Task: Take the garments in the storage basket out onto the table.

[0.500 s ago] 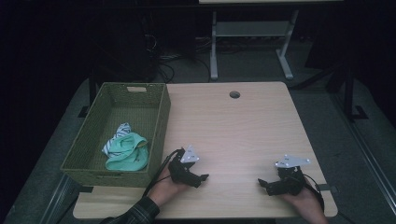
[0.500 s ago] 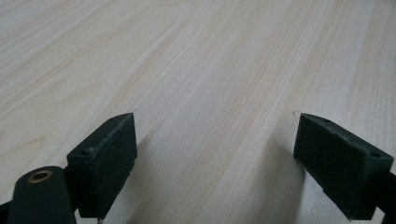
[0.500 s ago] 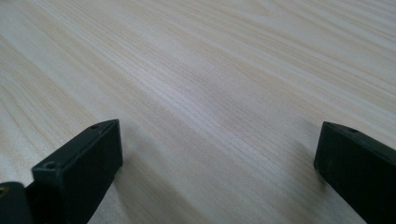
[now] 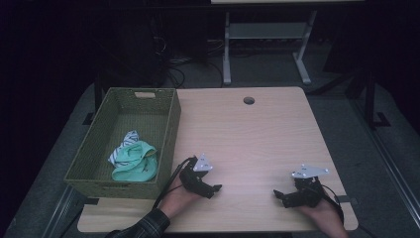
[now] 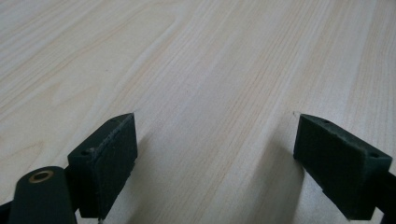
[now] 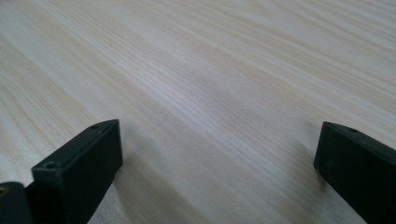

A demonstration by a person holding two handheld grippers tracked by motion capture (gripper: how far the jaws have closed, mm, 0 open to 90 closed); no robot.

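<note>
You sit in what looks like a lab or test room rather than a home: your pale wooden desk [image 4: 257, 134] has a cable hole [image 4: 249, 100] near its far edge and stands on grey carpet [image 4: 346, 114]. Beyond that edge, loose cables [image 4: 183, 62] trail under the metal frame of another table [image 4: 267, 37], and the surroundings are dark.

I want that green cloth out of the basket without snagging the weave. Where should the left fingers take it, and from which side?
Judging by its pose, pinch the raised crumpled fold at the top of the cloth, coming straight down from above. The basket walls block any sideways approach, and the bunched heap offers folds standing clear of the floor. The left gripper, open and nearest, suits it.
</note>
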